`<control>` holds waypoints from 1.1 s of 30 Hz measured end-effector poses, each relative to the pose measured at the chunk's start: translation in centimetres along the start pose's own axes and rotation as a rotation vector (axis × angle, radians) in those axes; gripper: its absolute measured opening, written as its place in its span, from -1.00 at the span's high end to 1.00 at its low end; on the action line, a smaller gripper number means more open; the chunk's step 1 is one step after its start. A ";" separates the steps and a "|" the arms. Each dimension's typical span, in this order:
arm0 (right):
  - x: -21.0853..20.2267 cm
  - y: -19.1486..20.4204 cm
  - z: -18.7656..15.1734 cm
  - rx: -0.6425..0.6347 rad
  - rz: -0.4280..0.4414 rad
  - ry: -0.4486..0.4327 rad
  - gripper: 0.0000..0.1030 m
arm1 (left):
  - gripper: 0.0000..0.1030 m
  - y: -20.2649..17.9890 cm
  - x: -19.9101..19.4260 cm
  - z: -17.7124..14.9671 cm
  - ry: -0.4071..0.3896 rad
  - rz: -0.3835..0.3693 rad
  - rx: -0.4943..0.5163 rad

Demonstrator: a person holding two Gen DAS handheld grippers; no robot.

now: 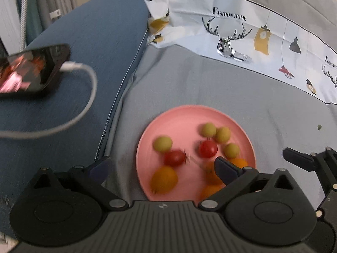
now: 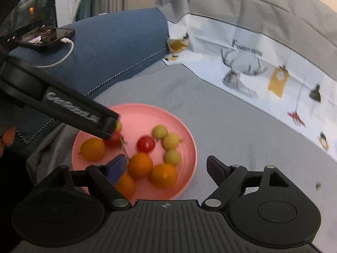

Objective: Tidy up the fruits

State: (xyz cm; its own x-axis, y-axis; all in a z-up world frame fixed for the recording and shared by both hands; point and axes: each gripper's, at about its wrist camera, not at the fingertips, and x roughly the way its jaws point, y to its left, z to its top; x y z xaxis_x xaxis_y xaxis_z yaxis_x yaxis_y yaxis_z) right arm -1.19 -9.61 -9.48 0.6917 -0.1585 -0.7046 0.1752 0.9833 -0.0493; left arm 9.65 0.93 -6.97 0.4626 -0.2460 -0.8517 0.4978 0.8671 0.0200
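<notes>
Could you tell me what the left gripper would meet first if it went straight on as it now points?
Probably the stemmed red tomato on the pink plate; depth is unclear.

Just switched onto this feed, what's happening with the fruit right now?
Both grippers are open and holding nothing. The left gripper hangs over the pink plate, near a red tomato. The right gripper sits at the plate's near edge above the orange fruits. All fruit visible is on the plate, mixed together.
</notes>
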 end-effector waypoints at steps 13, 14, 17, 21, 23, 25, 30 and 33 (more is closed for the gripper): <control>-8.1 0.4 -2.5 0.190 -0.063 -0.010 -0.82 | -0.99 1.3 -8.3 -4.9 -0.055 0.029 -0.053; -8.7 0.5 -2.5 0.188 -0.065 -0.019 -0.82 | -0.99 1.3 -8.9 -5.2 -0.065 0.030 -0.051; -10.5 0.8 -2.7 0.176 -0.081 -0.055 -0.85 | -0.99 1.0 -10.6 -6.2 -0.097 0.040 -0.045; -12.7 1.2 -3.3 0.169 -0.095 -0.092 -0.90 | -0.99 0.7 -12.1 -7.2 -0.115 0.047 -0.040; -13.5 1.3 -3.6 0.168 -0.099 -0.104 -0.92 | -0.99 0.5 -12.8 -7.7 -0.125 0.048 -0.037; -14.3 1.4 -3.9 0.172 -0.099 -0.116 -0.94 | -0.99 0.4 -13.5 -8.1 -0.139 0.053 -0.034; -15.9 1.4 -4.6 0.184 -0.114 -0.141 -0.97 | -0.99 0.0 -14.6 -9.3 -0.159 0.064 -0.022; -16.8 1.4 -5.1 0.187 -0.123 -0.155 -0.98 | -0.99 -0.3 -15.2 -9.9 -0.168 0.063 -0.013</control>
State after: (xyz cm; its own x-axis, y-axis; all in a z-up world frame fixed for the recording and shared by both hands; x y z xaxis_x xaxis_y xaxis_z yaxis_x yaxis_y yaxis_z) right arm -16.07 -5.07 -1.33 0.7539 -0.3018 -0.5836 0.3808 0.9246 0.0138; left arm -4.82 8.69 0.81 0.6095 -0.2589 -0.7493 0.4545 0.8885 0.0627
